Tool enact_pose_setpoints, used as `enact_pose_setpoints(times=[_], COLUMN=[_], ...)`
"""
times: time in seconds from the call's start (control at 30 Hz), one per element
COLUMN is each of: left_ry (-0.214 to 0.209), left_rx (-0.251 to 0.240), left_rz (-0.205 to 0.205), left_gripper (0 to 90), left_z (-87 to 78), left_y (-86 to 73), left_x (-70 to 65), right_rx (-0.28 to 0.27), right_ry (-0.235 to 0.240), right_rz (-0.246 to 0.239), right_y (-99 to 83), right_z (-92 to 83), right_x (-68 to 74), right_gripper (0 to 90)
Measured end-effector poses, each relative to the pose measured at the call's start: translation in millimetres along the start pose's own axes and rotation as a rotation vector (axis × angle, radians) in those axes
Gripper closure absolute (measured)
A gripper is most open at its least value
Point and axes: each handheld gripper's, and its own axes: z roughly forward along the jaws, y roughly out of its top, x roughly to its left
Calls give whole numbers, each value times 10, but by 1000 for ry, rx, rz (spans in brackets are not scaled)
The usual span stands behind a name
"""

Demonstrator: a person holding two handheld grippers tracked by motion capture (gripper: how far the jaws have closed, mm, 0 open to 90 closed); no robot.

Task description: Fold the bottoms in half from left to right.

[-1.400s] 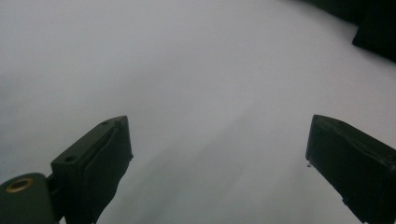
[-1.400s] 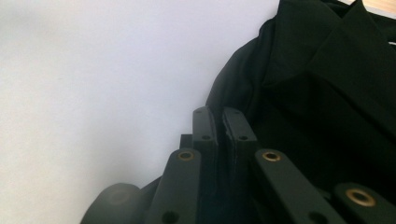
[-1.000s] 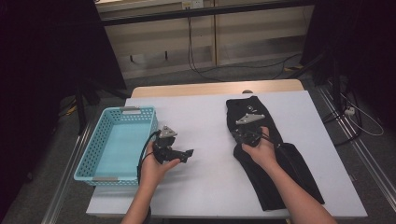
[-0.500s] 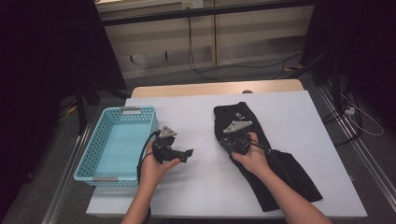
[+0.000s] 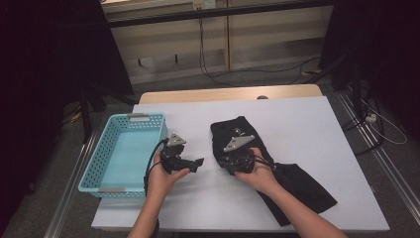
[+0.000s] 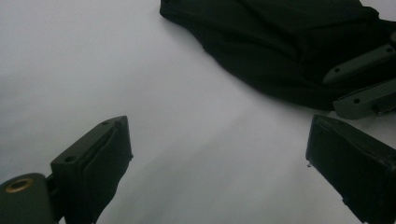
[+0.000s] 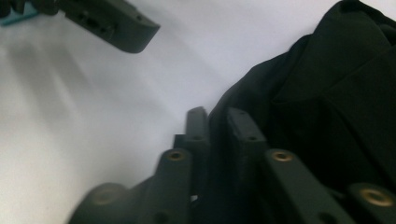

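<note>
A black garment (image 5: 297, 186) lies on the white table (image 5: 307, 119), its upper end bunched at mid-table and the rest trailing toward the front right. My right gripper (image 5: 224, 161) sits low on that bunched end. In the right gripper view its jaws (image 7: 217, 122) have just been opening and stand slightly apart, with the garment's edge (image 7: 327, 93) still between them. My left gripper (image 5: 199, 162) rests on the table beside the basket, open, with bare table between its jaws (image 6: 219, 163). The garment (image 6: 280, 46) lies just beyond it.
A light blue plastic basket (image 5: 143, 118) stands at the table's left, with nothing visible in it. Bare tabletop stretches behind and right of the garment. Cables run across the floor past the table's far edge, and dark stands flank both sides.
My right hand has dragged the garment's upper end leftward toward the left gripper, so the cloth now bends and bunches at mid-table. The left hand has stayed still.
</note>
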Motion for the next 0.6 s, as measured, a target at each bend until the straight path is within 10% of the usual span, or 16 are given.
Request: enact_pose_setpoints(times=[0.33, 0.6], left_ry=[4, -1], left_rx=[-5, 1], left_rz=[0, -2], left_gripper=[70, 70], left_z=[-22, -2], left_y=[-8, -10], left_x=[10, 9], right_rx=[-80, -12], right_ry=[-76, -146], right_rz=[47, 20], right_y=[80, 48], right_z=[-239, -130], right_x=[-232, -402], right_gripper=[579, 496])
